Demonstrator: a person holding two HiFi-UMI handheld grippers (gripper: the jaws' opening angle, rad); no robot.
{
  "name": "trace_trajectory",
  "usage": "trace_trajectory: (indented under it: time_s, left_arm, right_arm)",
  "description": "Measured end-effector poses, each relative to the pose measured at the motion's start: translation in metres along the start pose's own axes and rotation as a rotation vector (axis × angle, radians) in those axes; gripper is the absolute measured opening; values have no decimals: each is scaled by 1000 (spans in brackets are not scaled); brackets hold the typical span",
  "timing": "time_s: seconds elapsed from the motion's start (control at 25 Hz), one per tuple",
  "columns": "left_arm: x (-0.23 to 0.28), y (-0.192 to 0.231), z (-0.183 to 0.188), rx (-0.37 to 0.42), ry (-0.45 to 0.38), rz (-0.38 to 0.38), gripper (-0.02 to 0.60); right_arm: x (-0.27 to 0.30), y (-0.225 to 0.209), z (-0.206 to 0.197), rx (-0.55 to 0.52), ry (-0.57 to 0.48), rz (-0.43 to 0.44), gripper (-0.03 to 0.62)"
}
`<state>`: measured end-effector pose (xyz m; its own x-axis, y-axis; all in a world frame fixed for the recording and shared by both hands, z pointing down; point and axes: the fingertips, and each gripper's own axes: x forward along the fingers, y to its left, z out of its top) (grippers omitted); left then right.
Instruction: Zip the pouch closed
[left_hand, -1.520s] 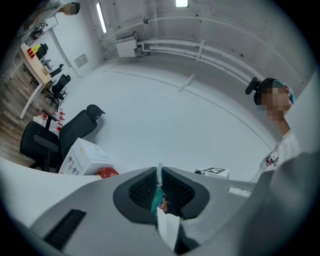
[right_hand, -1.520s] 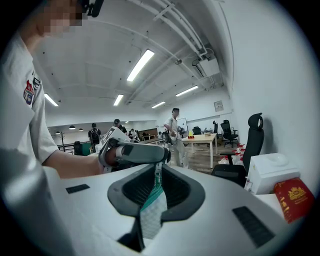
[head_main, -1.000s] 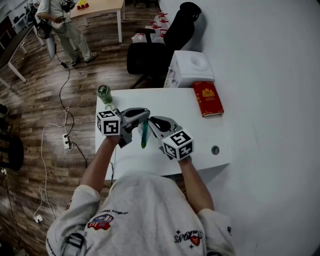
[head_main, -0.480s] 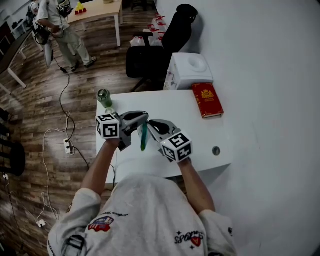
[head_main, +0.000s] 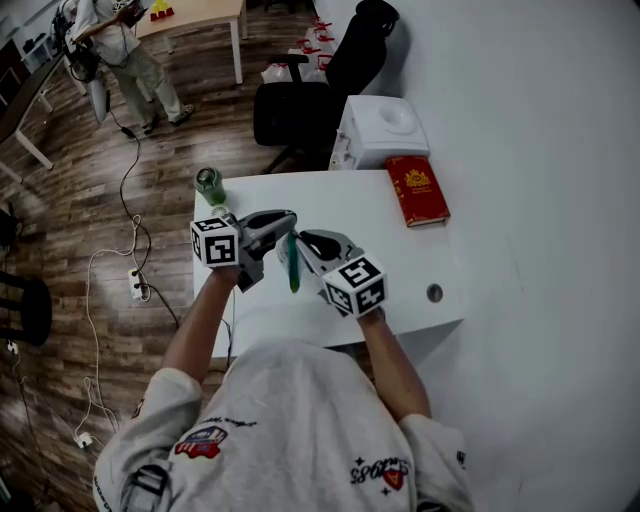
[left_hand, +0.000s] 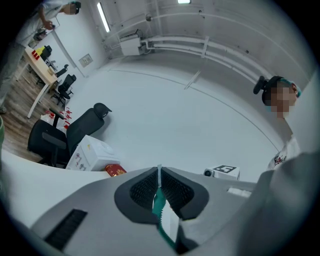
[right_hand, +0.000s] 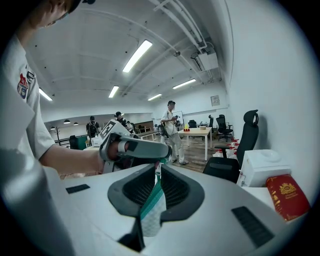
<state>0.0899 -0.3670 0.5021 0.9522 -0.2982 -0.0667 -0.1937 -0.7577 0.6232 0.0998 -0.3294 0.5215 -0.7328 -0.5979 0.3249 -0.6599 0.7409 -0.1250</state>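
The pouch (head_main: 291, 265) is a see-through mesh bag with a teal zipper edge, held up over the white table (head_main: 400, 260) between both grippers. From the left, my left gripper (head_main: 291, 224) is shut on its top; in the left gripper view the pads pinch the teal zipper band (left_hand: 159, 202) and a thin pale tab. My right gripper (head_main: 304, 243) comes in from the right and is shut on the pouch (right_hand: 151, 207) just beside that. In the right gripper view the left gripper (right_hand: 162, 152) sits straight ahead, tip to tip.
A red book (head_main: 416, 190) lies at the table's far right, beside a white box (head_main: 383, 132). A green can (head_main: 209, 185) stands at the far left corner. A black chair (head_main: 310, 95) is behind the table. A person (head_main: 120, 50) stands on the wooden floor.
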Motion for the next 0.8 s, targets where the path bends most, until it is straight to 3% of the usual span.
trace_trajectory:
  time_s: [0.12,0.8]
  left_arm:
    - [-6,8,9,-25,-52,26,18]
    - [-22,17,27,-10,-67,56,18]
  right_arm:
    - [-4,1,-11,-9,12,6,41]
    - [-6,5,-20,-10,28,8,43]
